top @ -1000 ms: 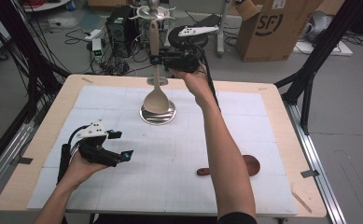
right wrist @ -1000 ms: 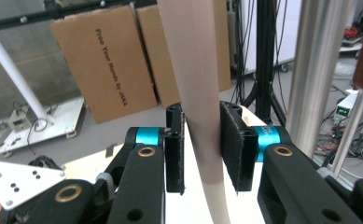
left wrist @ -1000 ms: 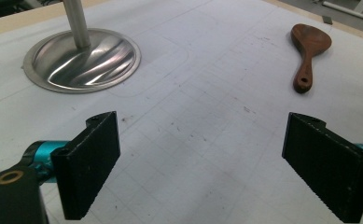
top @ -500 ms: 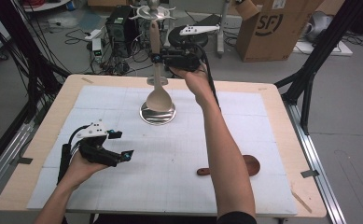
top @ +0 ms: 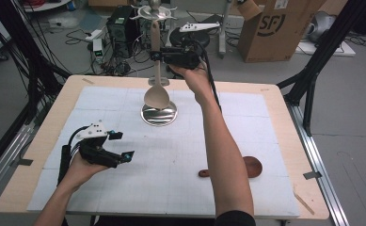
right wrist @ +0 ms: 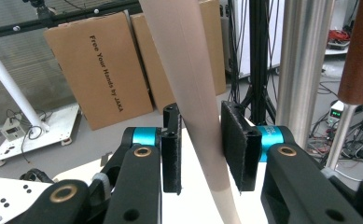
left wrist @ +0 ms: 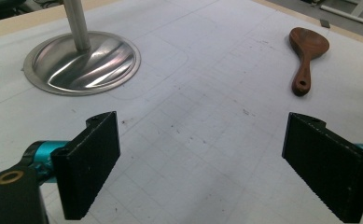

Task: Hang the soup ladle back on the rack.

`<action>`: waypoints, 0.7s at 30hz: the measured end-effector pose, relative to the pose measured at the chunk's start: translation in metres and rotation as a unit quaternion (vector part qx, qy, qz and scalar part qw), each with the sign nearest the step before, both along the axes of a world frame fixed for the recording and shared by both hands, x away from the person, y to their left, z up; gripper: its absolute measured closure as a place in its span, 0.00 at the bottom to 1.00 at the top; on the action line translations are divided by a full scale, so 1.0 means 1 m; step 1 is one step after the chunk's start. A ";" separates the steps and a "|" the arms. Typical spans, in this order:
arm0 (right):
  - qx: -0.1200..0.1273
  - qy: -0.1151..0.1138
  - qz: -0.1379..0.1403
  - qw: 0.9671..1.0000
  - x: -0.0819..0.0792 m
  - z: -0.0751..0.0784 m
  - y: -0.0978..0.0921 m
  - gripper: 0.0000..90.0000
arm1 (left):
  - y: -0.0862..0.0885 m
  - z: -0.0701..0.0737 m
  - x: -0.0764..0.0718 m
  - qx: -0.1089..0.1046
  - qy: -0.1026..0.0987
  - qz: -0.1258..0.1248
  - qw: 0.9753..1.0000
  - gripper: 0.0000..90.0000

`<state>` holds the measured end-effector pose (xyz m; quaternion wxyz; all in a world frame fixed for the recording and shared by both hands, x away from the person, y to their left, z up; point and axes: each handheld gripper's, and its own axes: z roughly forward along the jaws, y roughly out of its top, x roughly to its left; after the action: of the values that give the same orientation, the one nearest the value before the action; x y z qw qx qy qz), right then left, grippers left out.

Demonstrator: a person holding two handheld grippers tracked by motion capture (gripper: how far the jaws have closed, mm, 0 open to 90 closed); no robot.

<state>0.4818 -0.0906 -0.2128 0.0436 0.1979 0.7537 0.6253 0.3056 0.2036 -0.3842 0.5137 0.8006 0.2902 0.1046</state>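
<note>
Pale spoon (right wrist: 195, 107) handle between right gripper (right wrist: 201, 147) jaws

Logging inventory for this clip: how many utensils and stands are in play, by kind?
Pale spoon, hanging bowl-down, handle clamped in the right hand-held gripper: 1
Dark wooden spoon, lying on the mat: 1
Metal stand with round base and upright pole: 1
Total: 3
</note>
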 end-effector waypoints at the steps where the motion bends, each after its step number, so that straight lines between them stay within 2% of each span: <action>1: 0.000 0.005 0.001 1.000 -0.001 0.000 0.000 0.77 | 0.000 0.000 0.000 0.000 -0.001 0.001 1.000 0.13; 5: 0.000 0.002 0.002 1.000 -0.003 0.003 -0.001 0.78 | 0.000 0.000 0.000 0.001 -0.002 0.000 1.000 0.13; 10: 0.017 -0.003 0.000 1.000 -0.005 0.007 -0.006 0.78 | -0.001 -0.001 0.000 0.001 0.000 0.001 1.000 0.13; 13: 0.012 -0.008 -0.006 1.000 -0.006 0.009 -0.008 0.79 | -0.002 -0.001 0.000 0.004 0.000 -0.002 1.000 0.13; 21: 0.024 -0.005 -0.010 1.000 -0.004 0.007 -0.007 0.78 | -0.002 -0.001 0.000 0.005 0.000 -0.002 1.000 0.13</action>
<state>0.4777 -0.0976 -0.2058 0.0487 0.2034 0.7365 0.6433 0.3060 0.2019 -0.3853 0.5097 0.8039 0.2882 0.1045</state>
